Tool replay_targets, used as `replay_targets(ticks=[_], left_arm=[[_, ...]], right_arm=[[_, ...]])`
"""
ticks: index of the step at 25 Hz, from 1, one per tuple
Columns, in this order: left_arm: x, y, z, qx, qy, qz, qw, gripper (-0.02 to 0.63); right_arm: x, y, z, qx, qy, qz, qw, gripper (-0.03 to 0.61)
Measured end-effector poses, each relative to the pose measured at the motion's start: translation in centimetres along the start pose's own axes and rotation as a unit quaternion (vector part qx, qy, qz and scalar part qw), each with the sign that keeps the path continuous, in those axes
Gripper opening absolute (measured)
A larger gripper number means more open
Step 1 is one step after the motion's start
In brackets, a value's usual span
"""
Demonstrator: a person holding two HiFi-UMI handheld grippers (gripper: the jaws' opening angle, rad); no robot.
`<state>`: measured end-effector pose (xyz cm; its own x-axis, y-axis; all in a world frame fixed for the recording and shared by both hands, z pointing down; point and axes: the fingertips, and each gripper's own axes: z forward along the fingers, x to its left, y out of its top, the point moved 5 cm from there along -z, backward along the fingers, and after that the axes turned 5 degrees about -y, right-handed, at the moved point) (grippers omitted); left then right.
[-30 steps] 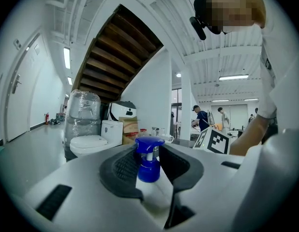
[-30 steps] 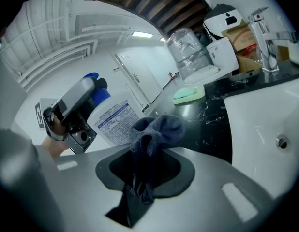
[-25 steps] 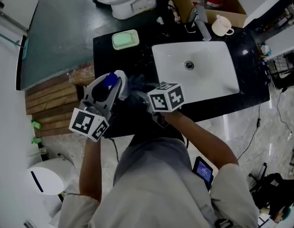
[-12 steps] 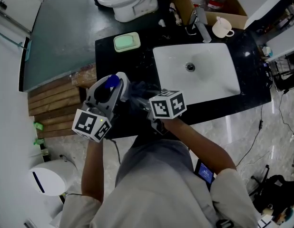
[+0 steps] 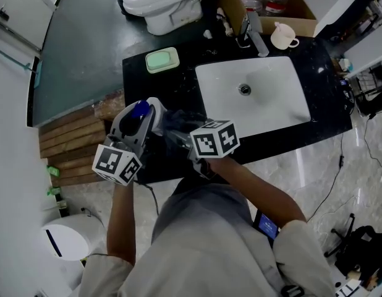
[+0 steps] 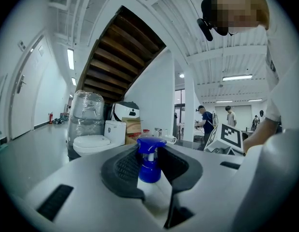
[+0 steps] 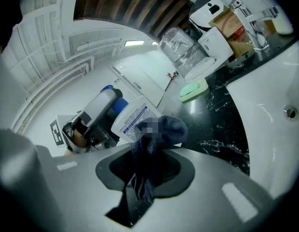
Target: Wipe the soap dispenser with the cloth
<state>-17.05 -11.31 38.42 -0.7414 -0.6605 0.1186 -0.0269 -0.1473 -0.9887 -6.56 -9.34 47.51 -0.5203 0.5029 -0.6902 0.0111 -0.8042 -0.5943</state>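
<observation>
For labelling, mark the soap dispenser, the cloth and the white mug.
soap dispenser (image 7: 125, 123), right gripper view, white labelled body.
cloth (image 7: 171, 129), right gripper view, bunched upper end.
white mug (image 5: 280, 36), head view, its open top.

Cloth looks soft, fuzzy, matt; soap dispenser smooth plastic; worktop glossy black veined stone; sink shiny white.

Head view: high, steeply down onto tabletop. Left gripper view: close, level, toward toilet. Right gripper view: close, tilted down. All share soap dispenser.
</observation>
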Motion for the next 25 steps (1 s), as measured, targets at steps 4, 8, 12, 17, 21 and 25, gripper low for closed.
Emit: replay_targets(ticks=[4, 8, 12, 17, 21, 25], left_arm=[[0.3, 0.2, -0.2, -0.002, 0.004, -0.006, 1.0, 0.095], [0.7, 0.0, -0.3, -0.011, 0.003, -0.01, 0.9999, 0.095], [0.8, 0.0, -0.5, -0.011, -0.001, -0.01, 0.9999, 0.095], [0.9, 0.2, -0.5, -0.012, -0.002, -0.012, 0.9999, 0.095], [0.6, 0.2, -0.6, -0.007, -0.001, -0.009, 0.9999, 0.095], [0.4, 0.2, -0.4, -0.007, -0.003, -0.005, 1.0, 0.095]], right_arm=[[0.6, 0.4, -0.2, -0.004, 0.007, -0.001, 1.0, 0.072], [1.0, 0.7, -0.3, -0.007, 0.015, 0.003, 1.0, 0.072], [1.7, 0.9, -0.4, -0.006, 0.024, 0.009, 1.0, 0.072], [2.9, 1.5, -0.8, -0.005, 0.038, 0.009, 0.999, 0.072], [3.4, 1.7, -1.1, -0.002, 0.043, 0.008, 0.999, 0.072], [4.1, 2.2, -1.7, -0.002, 0.057, 0.007, 0.998, 0.072]])
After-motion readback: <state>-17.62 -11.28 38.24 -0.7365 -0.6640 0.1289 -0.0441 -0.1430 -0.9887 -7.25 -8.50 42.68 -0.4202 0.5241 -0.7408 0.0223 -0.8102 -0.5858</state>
